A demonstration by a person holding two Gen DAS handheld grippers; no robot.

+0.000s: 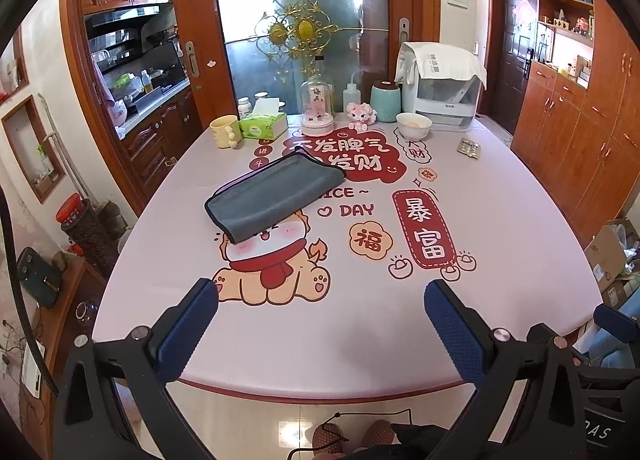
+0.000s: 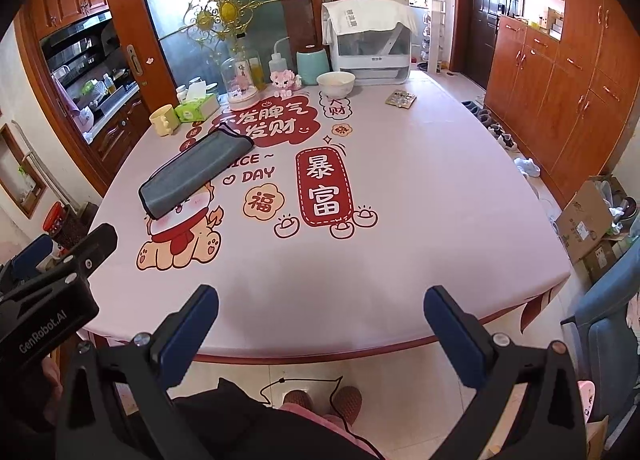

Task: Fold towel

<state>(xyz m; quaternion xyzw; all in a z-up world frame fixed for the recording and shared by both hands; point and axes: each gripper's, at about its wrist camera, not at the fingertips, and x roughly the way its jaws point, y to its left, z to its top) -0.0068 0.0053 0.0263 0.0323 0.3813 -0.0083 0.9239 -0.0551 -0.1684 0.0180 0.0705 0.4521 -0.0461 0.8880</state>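
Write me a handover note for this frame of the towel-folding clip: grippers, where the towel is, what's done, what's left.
Left gripper: open, empty, held back near the table's near edge.
Right gripper: open, empty, also back at the near edge, to the right of the left one.
Grey towel: lies flat on the pink printed table, left of centre, partly over the cartoon dog print. It appears already folded into a layered rectangle; neither gripper touches it.
Done: at least one fold, judging by the layered edges.
Left: probably just check the edges line up; fold again only if a smaller shape is wanted. How many folds were intended cannot be told.
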